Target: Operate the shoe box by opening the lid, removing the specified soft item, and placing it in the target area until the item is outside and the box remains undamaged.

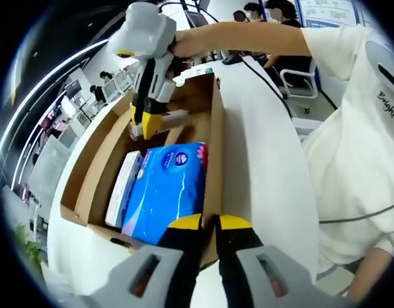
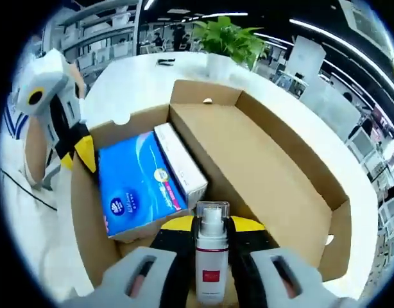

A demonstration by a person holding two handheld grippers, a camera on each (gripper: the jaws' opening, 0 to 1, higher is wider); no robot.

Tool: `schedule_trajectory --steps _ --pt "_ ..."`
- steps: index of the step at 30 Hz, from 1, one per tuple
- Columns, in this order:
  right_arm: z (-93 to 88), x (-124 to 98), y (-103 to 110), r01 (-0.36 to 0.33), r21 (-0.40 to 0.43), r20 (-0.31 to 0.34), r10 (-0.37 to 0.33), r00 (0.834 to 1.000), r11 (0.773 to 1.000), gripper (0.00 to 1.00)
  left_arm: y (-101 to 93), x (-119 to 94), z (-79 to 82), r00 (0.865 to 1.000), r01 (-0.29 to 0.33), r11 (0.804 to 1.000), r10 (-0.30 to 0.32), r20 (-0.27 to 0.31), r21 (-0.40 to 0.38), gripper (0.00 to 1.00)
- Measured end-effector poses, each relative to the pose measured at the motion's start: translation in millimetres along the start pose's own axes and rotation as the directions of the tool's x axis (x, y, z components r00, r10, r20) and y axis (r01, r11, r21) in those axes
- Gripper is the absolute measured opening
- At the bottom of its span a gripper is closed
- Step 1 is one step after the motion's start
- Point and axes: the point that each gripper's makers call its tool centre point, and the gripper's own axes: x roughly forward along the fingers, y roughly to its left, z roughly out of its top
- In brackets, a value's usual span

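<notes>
Inside the open cardboard shoe box [image 2: 267, 173], a soft blue tissue pack [image 2: 136, 183] lies flat beside a slim white carton [image 2: 181, 163], its near end cut off behind the box wall. At the right gripper [image 2: 208, 226], 2 yellow-tipped jaws clamp a white spray bottle [image 2: 211, 247]; its red label is unreadable. From the left gripper view, the left gripper [image 1: 208, 224] sits closed on the box's brown rim, on a white table [image 1: 261, 167].
</notes>
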Motion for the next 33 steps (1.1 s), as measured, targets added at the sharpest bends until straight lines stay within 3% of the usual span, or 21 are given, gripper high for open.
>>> schedule_trajectory --steps 5,9,11,12,13,20,25,26,27,28,29,30,32,33 --pt "13.5 -13 -13 0.089 0.029 0.107 -0.092 0.990 0.996 0.18 0.4 -1 -0.2 1.000 0.001 1.000 -0.001 0.011 0.003 0.07" --pt "29.4 -22 -11 0.077 0.063 0.229 -0.089 0.969 0.995 0.18 -0.2 0 -0.2 1.000 0.008 1.000 -0.008 0.003 -0.002 0.07" --pt "31.7 -27 -13 0.074 0.104 0.247 -0.098 0.964 0.992 0.18 -0.1 0 -0.2 1.000 0.011 1.000 -0.011 0.004 -0.006 0.07" --pt "39.9 -33 -15 0.070 0.125 0.307 -0.106 0.946 0.990 0.18 0.0 0 -0.2 1.000 0.012 1.000 -0.012 0.005 -0.004 0.06" --pt "47.6 -42 -20 0.073 0.179 0.387 -0.138 0.912 0.981 0.18 -0.1 0 -0.2 1.000 0.012 1.000 -0.012 0.004 -0.005 0.07" --pt "35.8 -45 -25 0.094 0.206 0.365 -0.165 0.916 0.974 0.18 -0.5 0 -0.5 1.000 0.014 1.000 -0.015 -0.006 -0.008 0.07" --pt "35.3 -48 -23 0.119 0.197 0.393 -0.189 0.900 0.973 0.18 -1.1 0 -0.6 1.000 0.017 1.000 -0.017 -0.009 -0.007 0.07" --pt "38.2 -51 -25 0.142 0.189 0.415 -0.210 0.885 0.972 0.18 -1.1 0 -0.6 1.000 0.017 1.000 -0.017 -0.008 -0.007 0.07" --pt "38.8 -52 -25 0.146 0.191 0.420 -0.215 0.882 0.971 0.18 -1.2 0 -0.6 1.000 0.017 1.000 -0.017 -0.007 -0.007 0.07" --pt "44.7 -59 -28 0.166 0.226 0.467 -0.257 0.846 0.960 0.18 -1.4 0 -0.5 1.000 0.018 1.000 -0.018 -0.006 -0.007 0.07" --pt "48.0 -62 -29 0.178 0.230 0.494 -0.273 0.825 0.957 0.18 -1.4 0 -0.6 1.000 0.017 1.000 -0.017 -0.005 -0.007 0.07" --pt "45.9 -61 -28 0.179 0.235 0.477 -0.274 0.835 0.955 0.18 -1.5 0 -0.6 1.000 0.017 1.000 -0.017 -0.005 -0.008 0.07" --pt "47.9 -63 -31 0.216 0.228 0.481 -0.303 0.823 0.949 0.18 -1.6 0 -0.7 1.000 0.018 1.000 -0.018 -0.007 -0.006 0.07" --pt "47.8 -62 -29 0.213 0.229 0.477 -0.300 0.826 0.950 0.18 -1.6 0 -0.7 1.000 0.017 1.000 -0.017 -0.006 -0.006 0.07"
